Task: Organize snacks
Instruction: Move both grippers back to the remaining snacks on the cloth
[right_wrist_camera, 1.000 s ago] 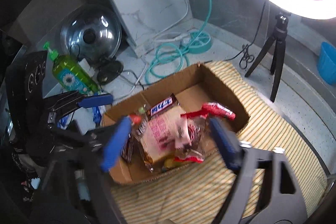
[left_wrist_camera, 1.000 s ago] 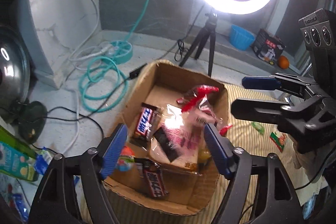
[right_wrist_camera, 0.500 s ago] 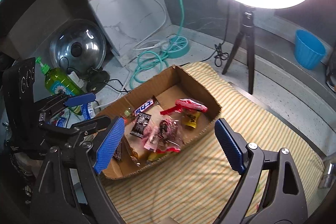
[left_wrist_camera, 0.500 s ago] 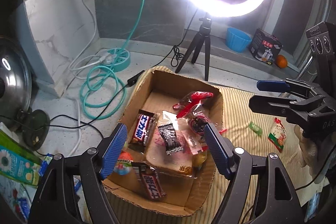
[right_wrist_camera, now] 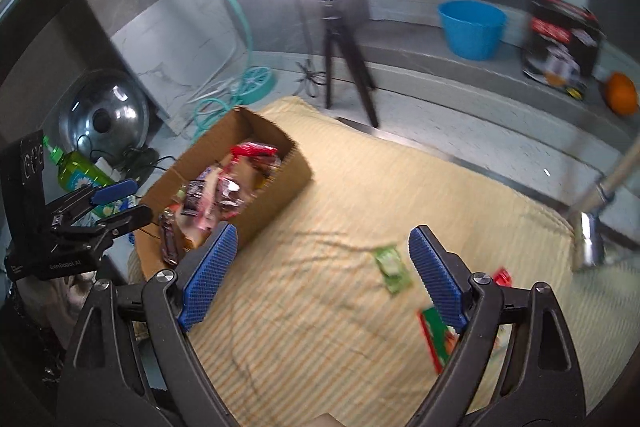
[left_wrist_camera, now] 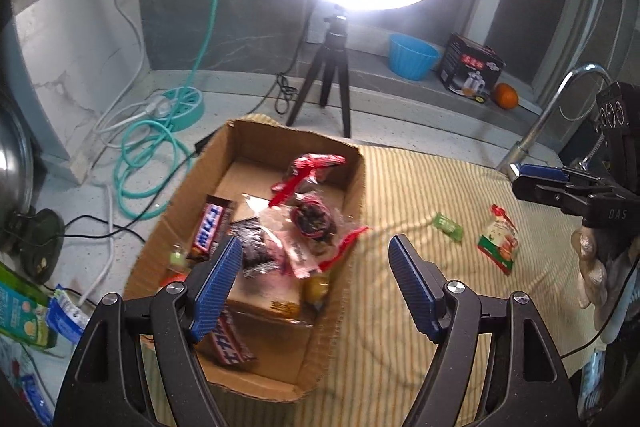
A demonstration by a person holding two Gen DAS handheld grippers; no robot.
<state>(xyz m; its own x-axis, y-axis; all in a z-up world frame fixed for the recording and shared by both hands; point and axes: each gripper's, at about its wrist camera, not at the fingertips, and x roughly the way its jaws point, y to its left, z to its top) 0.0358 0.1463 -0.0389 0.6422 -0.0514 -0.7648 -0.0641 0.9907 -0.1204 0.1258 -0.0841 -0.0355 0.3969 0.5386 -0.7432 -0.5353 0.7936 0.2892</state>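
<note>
A cardboard box on a striped yellow cloth holds several wrapped snacks, among them chocolate bars and a red wrapper. On the cloth to its right lie a small green candy and a red-and-green snack packet. My left gripper hangs open over the box's near right corner, nothing between its fingers. My right gripper is open above the cloth, the green candy just inside its right finger, the packet partly hidden under that finger.
A lit ring light on a tripod stands behind the box. Teal hose coils, a pot lid and a green bottle lie left. A blue bowl, dark carton, orange and faucet sit at the back right.
My right gripper has swung from above the box to the right, over the cloth near the green candy and packet. My left gripper shifted slightly right; both stayed open.
</note>
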